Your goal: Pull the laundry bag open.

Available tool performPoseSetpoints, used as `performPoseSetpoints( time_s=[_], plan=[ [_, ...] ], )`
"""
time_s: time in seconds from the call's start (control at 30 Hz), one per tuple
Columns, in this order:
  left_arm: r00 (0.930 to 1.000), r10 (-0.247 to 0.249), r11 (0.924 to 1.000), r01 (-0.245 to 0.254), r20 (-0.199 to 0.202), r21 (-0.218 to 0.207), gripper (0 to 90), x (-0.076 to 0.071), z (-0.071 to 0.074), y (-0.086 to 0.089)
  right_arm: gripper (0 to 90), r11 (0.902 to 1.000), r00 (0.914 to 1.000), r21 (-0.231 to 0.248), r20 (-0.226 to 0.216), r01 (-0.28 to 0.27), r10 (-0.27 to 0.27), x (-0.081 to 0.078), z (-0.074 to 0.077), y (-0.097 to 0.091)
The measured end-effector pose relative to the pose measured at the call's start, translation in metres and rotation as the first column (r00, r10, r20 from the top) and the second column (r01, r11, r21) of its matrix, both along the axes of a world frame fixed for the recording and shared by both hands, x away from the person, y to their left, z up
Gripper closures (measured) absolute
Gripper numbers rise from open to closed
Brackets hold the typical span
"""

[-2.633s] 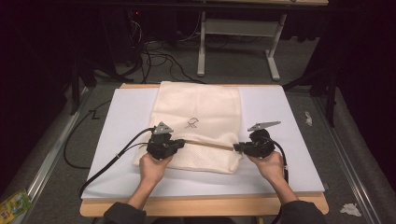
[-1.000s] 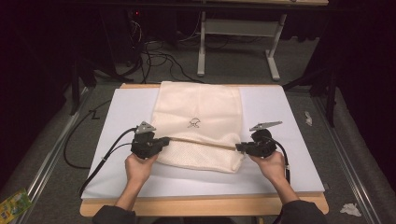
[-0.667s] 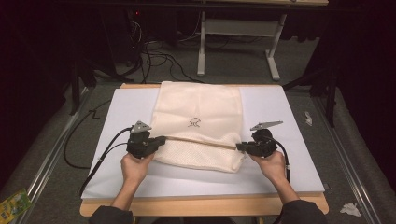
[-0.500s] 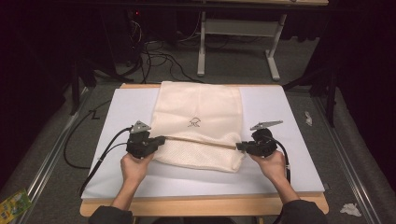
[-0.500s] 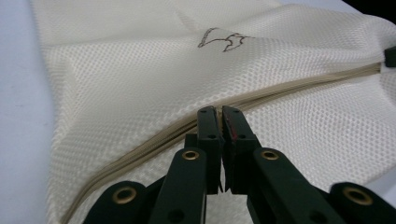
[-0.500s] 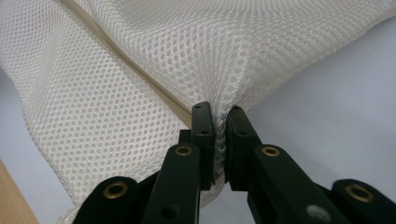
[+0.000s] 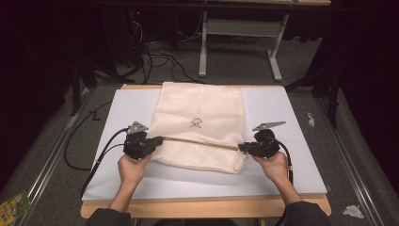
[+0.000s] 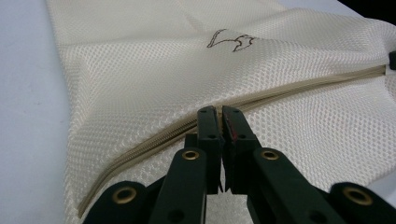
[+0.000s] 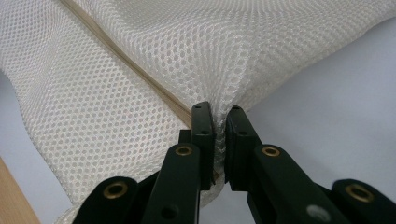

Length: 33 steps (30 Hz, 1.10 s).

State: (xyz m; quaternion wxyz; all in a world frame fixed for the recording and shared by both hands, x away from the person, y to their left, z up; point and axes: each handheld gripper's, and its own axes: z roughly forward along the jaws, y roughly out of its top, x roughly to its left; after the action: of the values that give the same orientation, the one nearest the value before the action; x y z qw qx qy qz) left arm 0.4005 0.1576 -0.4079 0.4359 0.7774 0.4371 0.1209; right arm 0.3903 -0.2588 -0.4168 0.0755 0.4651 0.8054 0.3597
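A cream mesh bag with a small dark logo lies flat on the white mat. A tan zipper runs across its near part. My left gripper is at the bag's left edge, shut on the zipper's left end. In the left gripper view the gripper has its jaws pressed together right on the zipper. My right gripper is shut on the bag's right edge; in the right gripper view the gripper has mesh bunched between its jaws, beside the zipper. The zipper is stretched taut between both hands.
The mat covers a wooden table. Black cables trail off the left side onto the floor. A grey desk frame stands behind the table. Crumpled paper and a green packet lie on the floor.
My left gripper has slid left along the zipper, from inside the bag's left part to its left edge. The right gripper has stayed in place on the right edge.
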Motion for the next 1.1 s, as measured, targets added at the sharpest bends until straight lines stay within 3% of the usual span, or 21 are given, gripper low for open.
performPoseSetpoints(
  time_s=[0.77, 1.1],
  plan=[
    [0.9992, 0.040, 0.9992, -0.040, -0.006, -0.006, 87.2, 0.000, -0.001, 0.020, 85.5, 1.0000, 1.0000, -0.002, -0.002, 0.009, -0.009, 0.000, -0.002, -0.006],
    [0.9991, 0.042, 0.9991, -0.043, -0.006, -0.008, 87.2, 0.000, -0.001, 0.020, 85.5, 1.0000, 1.0000, 0.002, -0.004, 0.009, -0.009, 0.000, -0.002, -0.006]
  ],
)
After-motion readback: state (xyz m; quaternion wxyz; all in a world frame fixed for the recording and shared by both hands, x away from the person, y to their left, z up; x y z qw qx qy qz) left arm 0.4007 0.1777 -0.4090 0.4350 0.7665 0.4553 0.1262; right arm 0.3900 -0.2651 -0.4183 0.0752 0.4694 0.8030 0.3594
